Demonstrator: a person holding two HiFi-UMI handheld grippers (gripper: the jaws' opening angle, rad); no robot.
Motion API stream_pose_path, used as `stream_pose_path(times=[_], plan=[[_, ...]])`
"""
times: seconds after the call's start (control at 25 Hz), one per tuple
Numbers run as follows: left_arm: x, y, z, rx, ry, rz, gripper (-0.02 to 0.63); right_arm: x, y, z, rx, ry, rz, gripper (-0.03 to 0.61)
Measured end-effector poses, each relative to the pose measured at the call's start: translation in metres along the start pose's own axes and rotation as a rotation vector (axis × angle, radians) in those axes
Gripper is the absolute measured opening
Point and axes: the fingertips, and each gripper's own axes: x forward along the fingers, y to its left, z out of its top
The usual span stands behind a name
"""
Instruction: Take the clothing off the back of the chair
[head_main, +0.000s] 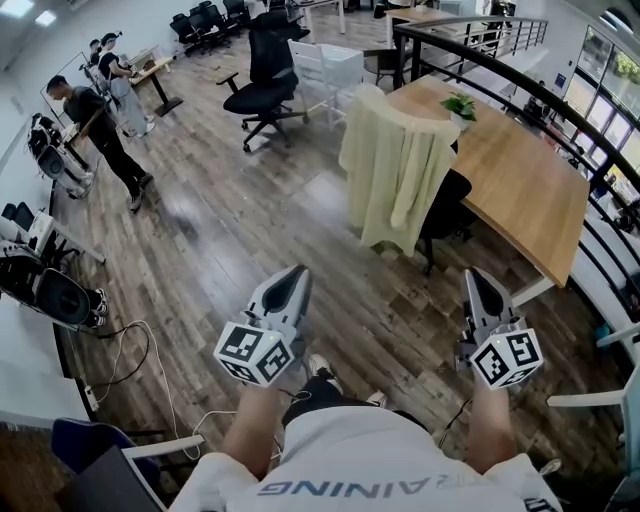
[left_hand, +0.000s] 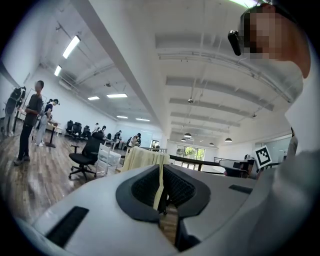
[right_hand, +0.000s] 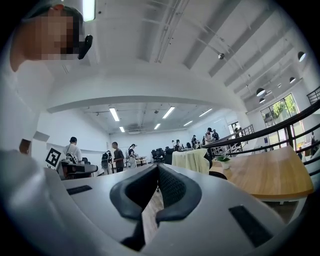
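- We hold the left gripper (head_main: 288, 283) level over the wooden floor (head_main: 230, 240). Its jaws are drawn together with nothing between them.
- Our right gripper (head_main: 479, 288) is level too, beside the left one and well apart from it. Its jaws are likewise pressed together and empty.
- The clothing (head_main: 397, 168), a pale yellow garment, hangs ahead of both grippers, in the span between them and well apart from either.
- It is draped over the back of a black chair (head_main: 446, 206), covering the backrest, with its folds falling down toward the floor.
- From the left gripper's view, the clothing sits straight beyond the closed jaw tips, far off.
- From the right gripper's view, it lies beyond the jaws and a little to their right.
- The chair stands against a wooden table (head_main: 520, 185), which runs ahead and to the right of the right gripper.
- A small green plant (head_main: 460, 105) stands on the table, just beyond the clothing.
- Farther ahead of the left gripper there is a black office chair (head_main: 266, 88) on castors.
- Far to the left of the left gripper, several people (head_main: 100, 135) stand near desks.
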Motion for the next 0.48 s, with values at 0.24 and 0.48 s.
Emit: stream_pose_path(times=[0.24,0.48], plan=[[-0.001,0.024,0.005,0.001,-0.002,0.004,0.051,0.022,0.009,-0.006,0.009,0.013,-0.002,0.023],[-0.002,0.078,0.011,-0.017,0.004,0.039,0.051,0.075,0.027,-0.012,0.028,0.032,0.012,0.023]])
